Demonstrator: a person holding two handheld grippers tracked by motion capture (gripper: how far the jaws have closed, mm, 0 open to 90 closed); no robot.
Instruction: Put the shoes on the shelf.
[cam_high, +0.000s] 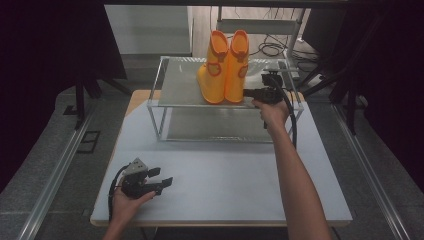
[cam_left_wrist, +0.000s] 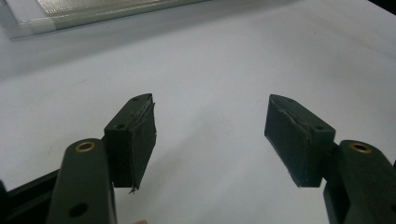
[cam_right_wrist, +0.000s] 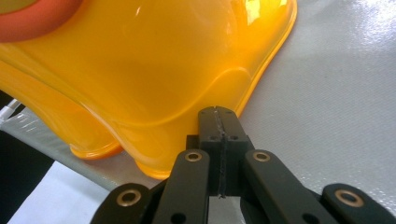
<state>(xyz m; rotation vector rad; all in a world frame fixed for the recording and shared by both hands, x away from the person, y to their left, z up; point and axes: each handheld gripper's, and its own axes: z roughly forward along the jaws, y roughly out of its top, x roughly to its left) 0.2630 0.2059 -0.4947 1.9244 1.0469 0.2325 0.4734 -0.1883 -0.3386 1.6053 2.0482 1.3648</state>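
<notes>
A pair of yellow-orange rubber boots (cam_high: 223, 67) stands upright on the top shelf of a metal-framed rack (cam_high: 170, 102). My right gripper (cam_high: 246, 93) reaches level to the right boot's lower side. In the right gripper view its jaws are pressed together with nothing between them, and the right gripper (cam_right_wrist: 217, 112) tip lies against the sole edge of the glossy boot (cam_right_wrist: 154, 60). My left gripper (cam_high: 162, 177) rests low over the white table near its front left. Seen in the left gripper view, the left gripper (cam_left_wrist: 210, 135) is open and empty above bare tabletop.
The rack has a grey top shelf (cam_right_wrist: 327, 93) and a lower shelf, and stands at the far half of the white table (cam_high: 225, 175). Dark curtains hang on both sides. Cables and a stand lie on the floor behind the rack.
</notes>
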